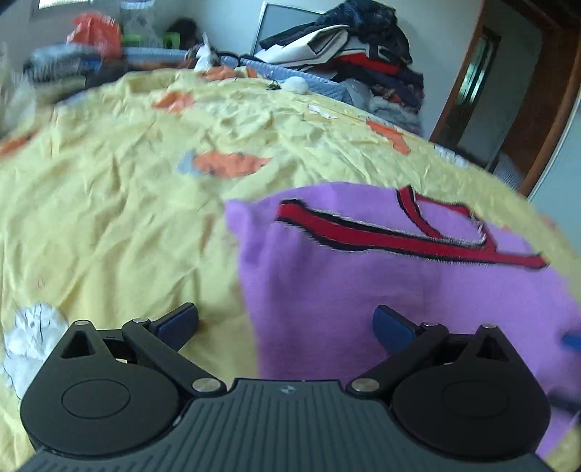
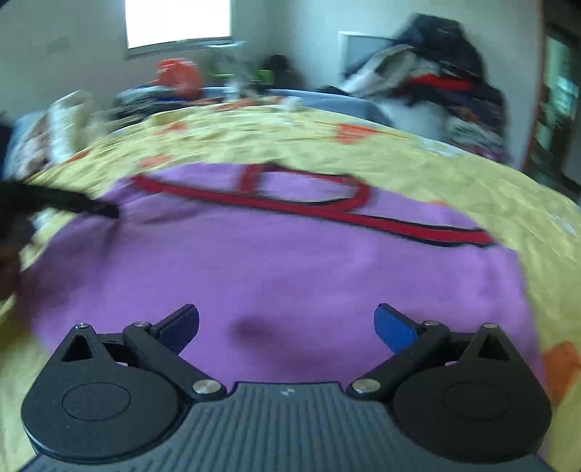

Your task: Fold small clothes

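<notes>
The left tongs [image 1: 285, 319] are standing spread wide with nothing between them, their black linkage arms angling out from a ribbed grey body and ending in short blue pads [image 1: 394, 326]. They are hovering over the near left edge of a purple garment [image 1: 381, 283], one pad above the yellow sheet [image 1: 109, 218] and the other above the purple cloth; whether either is touching fabric I cannot tell.

The right tongs [image 2: 287, 321] are likewise gaping and holding nothing, with the same black arms and blue pads [image 2: 394, 328]. They are hanging over the near middle of the purple garment [image 2: 276, 268].

The garment is lying flat on the bed, a soft, matte, slightly fuzzy fabric with rounded corners. A red strap [image 1: 410, 236] edged in black is running across its far part, looping into a narrow triangle toward the right. In the right wrist view the same red strap [image 2: 316, 207] is showing as a blurred loop and a long tail. At the far left of that view a dark, blurred bar [image 2: 61, 201] is reaching in over the garment's left corner; what it is I cannot tell.

The yellow sheet is lying crumpled and finely creased, printed with orange patches [image 1: 228, 163] and a white one [image 1: 32, 334] near left. Beyond the bed's far edge a heap of dark, red and white clothes [image 1: 356, 54] is piling up against the wall, with an orange bag [image 1: 98, 34] at far left, a bright window [image 2: 178, 21], and a brown wooden door frame [image 1: 544, 109] at far right.
</notes>
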A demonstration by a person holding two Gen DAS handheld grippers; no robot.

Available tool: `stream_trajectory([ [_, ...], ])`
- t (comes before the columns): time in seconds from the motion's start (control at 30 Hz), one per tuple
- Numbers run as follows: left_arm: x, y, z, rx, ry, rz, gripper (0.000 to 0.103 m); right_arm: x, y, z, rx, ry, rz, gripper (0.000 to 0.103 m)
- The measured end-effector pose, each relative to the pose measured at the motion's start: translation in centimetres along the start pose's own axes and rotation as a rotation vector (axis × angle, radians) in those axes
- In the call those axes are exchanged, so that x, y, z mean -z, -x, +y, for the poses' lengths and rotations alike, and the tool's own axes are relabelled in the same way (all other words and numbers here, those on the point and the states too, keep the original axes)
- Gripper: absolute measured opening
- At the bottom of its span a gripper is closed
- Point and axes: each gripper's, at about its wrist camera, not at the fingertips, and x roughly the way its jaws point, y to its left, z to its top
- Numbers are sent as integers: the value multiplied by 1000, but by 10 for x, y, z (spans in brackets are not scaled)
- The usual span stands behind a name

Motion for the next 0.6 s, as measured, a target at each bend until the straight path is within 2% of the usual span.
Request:
stream_trajectory([
  [0.13,-12,-4,23,83,30,16,102,5,2,42,-41,62,2,103],
  [0.27,-34,-20,34,132,59,47,100,10,6,75,-111,88,4,103],
  [0.33,-47,-30,35,165,68,75,93,11,7,91,-135,116,2,103],
  [0.37,-53,-34,36,181,71,86,84,12,8,98,-142,134,-3,103],
  [0.4,-58,-40,37,200,81,105,80,12,8,106,-141,152,-8,103],
  [0.43,-64,-45,38,224,91,123,80,13,8,114,-141,169,-8,103],
  [0.47,-69,-49,39,240,102,135,72,13,7,120,-146,183,-6,103],
  [0.5,-73,-54,40,258,119,154,57,12,6,127,-149,195,-7,103],
  [0.6,-81,-66,40,276,129,196,43,11,3,143,-160,224,-8,103],
])
